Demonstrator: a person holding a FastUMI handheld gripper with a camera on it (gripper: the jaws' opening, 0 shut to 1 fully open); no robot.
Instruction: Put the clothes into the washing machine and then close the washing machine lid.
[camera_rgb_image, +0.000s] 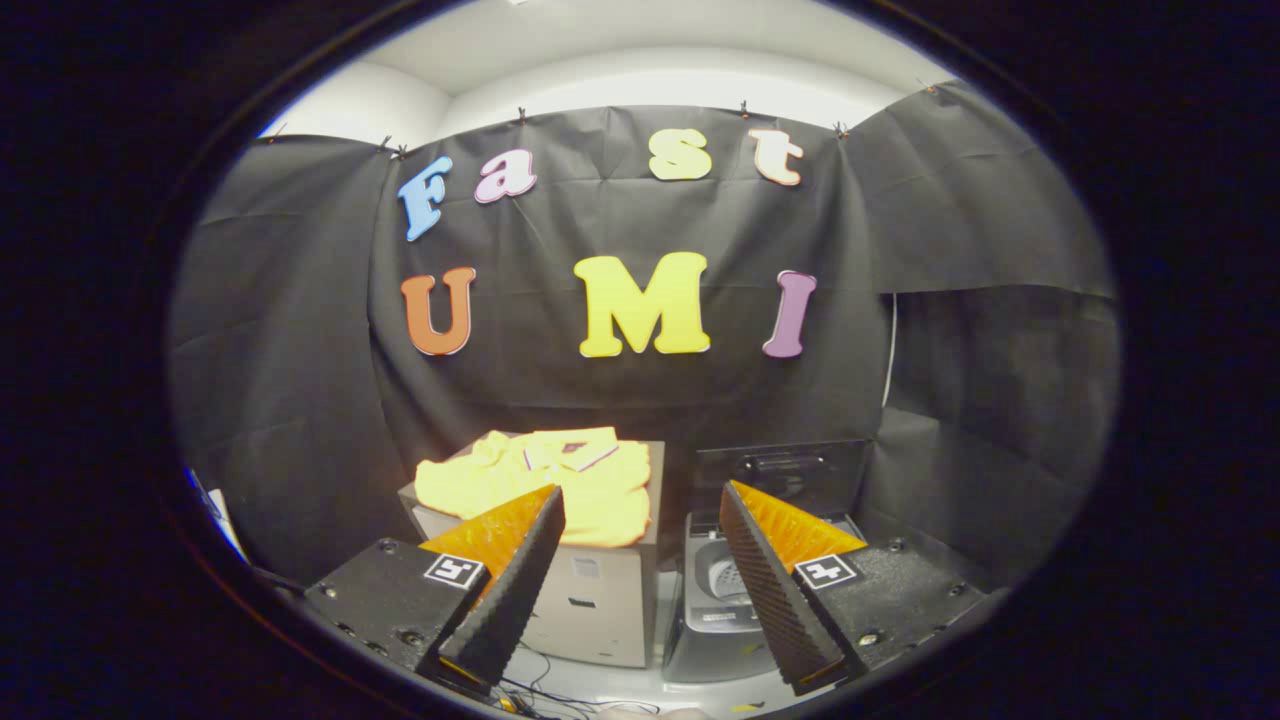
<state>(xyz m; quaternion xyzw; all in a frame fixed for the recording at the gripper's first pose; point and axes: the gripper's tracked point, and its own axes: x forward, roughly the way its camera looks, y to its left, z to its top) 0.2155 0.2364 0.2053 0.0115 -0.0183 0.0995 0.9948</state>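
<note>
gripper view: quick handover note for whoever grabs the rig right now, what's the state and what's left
Gripper: open, fingers spread wide, nothing between them, held back from both things.
Yellow garment: lies folded on top of the box, beyond the left finger.
Washing machine: stands right of the box, beyond the right finger; its lid is up and the drum shows.
Done: nothing yet, the garment is untouched.
Left: grasp the garment, drop it into the drum, then shut the lid.
</note>
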